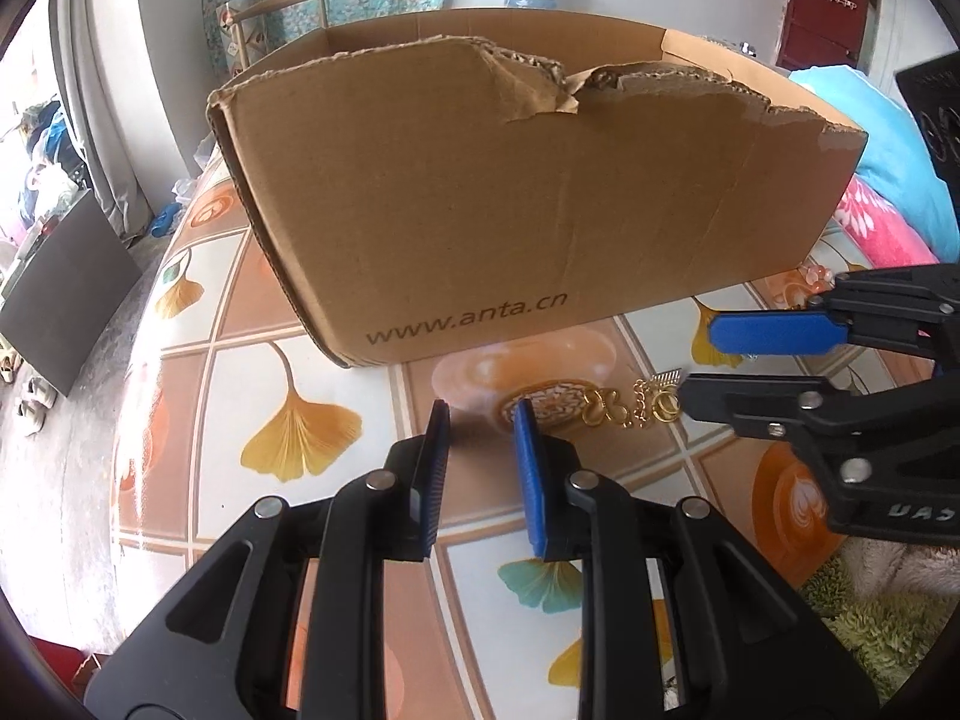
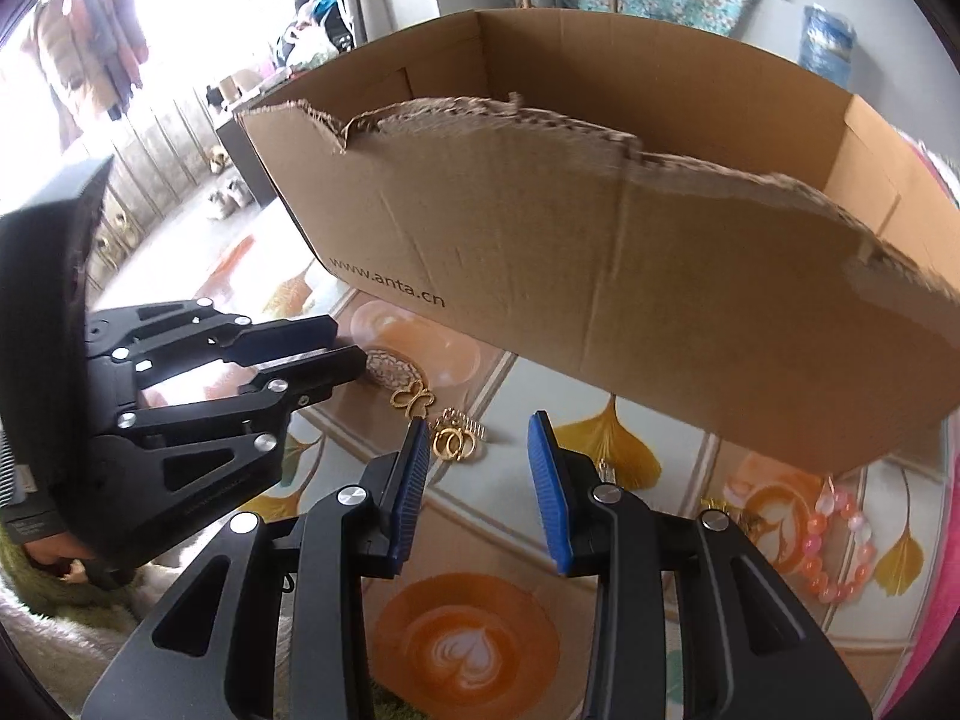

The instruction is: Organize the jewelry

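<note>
A pile of gold jewelry (image 1: 630,405) lies on the patterned tablecloth in front of a torn cardboard box (image 1: 510,210). In the right wrist view the gold pieces (image 2: 444,426) include a butterfly shape and linked rings, and the box (image 2: 630,276) stands behind. My left gripper (image 1: 480,414) is open and empty, just left of the pile. My right gripper (image 2: 480,426) is open and empty, hovering near the gold rings; it shows in the left wrist view (image 1: 699,360) beside the pile. A pink bead bracelet (image 2: 840,546) lies at the right.
The tablecloth (image 1: 288,420) has ginkgo leaves and coffee prints. A blue and pink cloth (image 1: 882,180) lies right of the box. A green shaggy rug (image 1: 870,618) sits at the table's near edge. A wooden chair (image 1: 282,12) stands behind.
</note>
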The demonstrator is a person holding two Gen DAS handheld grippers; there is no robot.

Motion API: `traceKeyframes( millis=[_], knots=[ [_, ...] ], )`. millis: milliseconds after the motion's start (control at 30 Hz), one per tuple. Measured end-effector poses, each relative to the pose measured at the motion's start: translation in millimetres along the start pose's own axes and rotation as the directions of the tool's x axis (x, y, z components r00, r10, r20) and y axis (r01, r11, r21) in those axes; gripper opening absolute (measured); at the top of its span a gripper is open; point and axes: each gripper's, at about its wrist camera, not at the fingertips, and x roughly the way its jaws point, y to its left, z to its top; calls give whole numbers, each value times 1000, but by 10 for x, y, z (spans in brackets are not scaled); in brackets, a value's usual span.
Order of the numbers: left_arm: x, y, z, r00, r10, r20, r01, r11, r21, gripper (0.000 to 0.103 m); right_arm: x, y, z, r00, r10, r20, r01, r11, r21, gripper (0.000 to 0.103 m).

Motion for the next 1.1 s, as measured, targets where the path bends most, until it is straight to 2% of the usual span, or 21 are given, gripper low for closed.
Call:
traceKeyframes(
  millis=[133,333,533,633,733,967,1100],
  knots=[
    [-1,0,-10,1000,-2,3,2,1000,0,21,80,106,-1,997,-67,-25,65,995,-73,28],
    [-3,15,-19,1000,-11,9,11,1000,5,21,67,179,-45,993,-102,-55,94,988,-125,19],
    [-27,71,-62,999,-30,17,30,999,11,22,15,152,-112,990,-63,-126,51,994,-98,19],
    [-34,79,-77,999,-45,20,45,999,19,27,-58,107,-139,991,-15,-129,9,999,-46,19],
    [-38,51,-91,999,-35,19,34,999,41,37,-184,-31,-131,995,21,-97,-19,1000,18,20],
    [-26,83,-83,1000,-27,14,26,999,20,55,-353,-415,-326,993,-35,-113,50,989,137,20],
    [-12,77,-72,1000,-10,2,10,1000,5,66,-417,-625,-376,995,-55,-86,72,975,211,20]
  ],
)
